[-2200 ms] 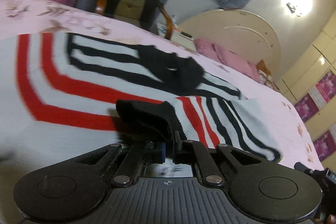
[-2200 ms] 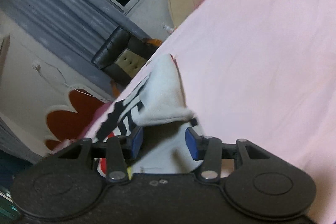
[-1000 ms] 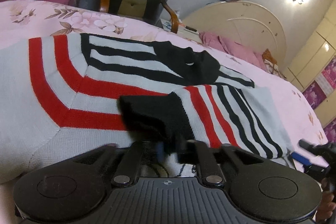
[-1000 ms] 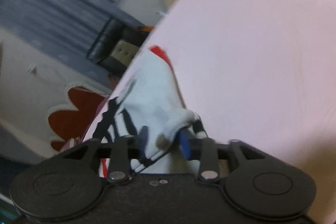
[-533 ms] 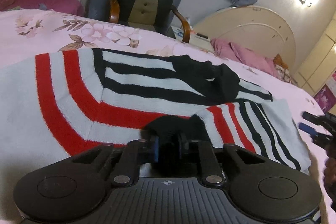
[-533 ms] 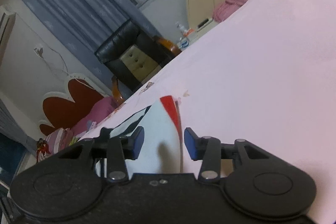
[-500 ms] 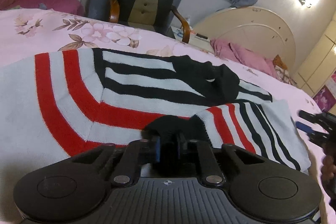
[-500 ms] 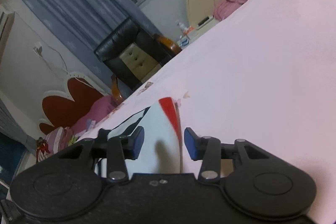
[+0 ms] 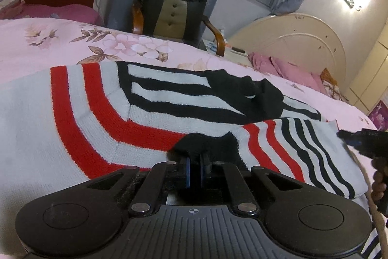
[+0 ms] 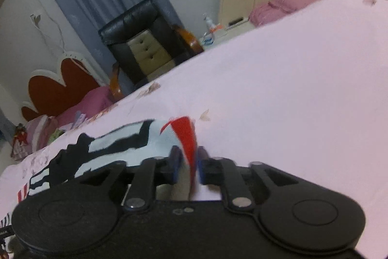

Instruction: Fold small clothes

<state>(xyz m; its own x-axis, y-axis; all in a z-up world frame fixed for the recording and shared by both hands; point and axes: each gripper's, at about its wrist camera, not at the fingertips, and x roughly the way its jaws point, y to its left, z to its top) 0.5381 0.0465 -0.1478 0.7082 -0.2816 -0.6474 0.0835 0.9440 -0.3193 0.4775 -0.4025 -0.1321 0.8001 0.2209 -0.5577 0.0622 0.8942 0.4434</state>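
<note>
The striped sweater point(image 9: 150, 111) lies spread flat on the pink bed point(image 9: 60, 40), its grey knit crossed by red and black bands, with one sleeve folded across the body so that the black cuff point(image 9: 206, 145) sits at the near edge. The left gripper point(image 9: 194, 171) is clenched on that cuff, the pads pressed together with black knit pinched between them. The right gripper point(image 10: 188, 165) stands at the garment's far side edge, over a red band point(image 10: 188, 137); its jaws are closing with the cloth edge between them, and the blur leaves it unclear whether the pads already bear on the fabric. In my judgement the sweater is light, soft and limp: it will sag and drape when lifted, stretch if pulled hard, and slip little, since the knit is coarse. Ribbed cuffs, hems and doubled edges appear the soundest places to take hold; a pinch in the middle of a panel would only raise a peak. Compared with a second ago, the left jaws, then apart around the cuff, have shut on it. The right gripper has left the bunched grey cloth it then had between its fingers, swung level, and come to the flat red-banded edge.
</note>
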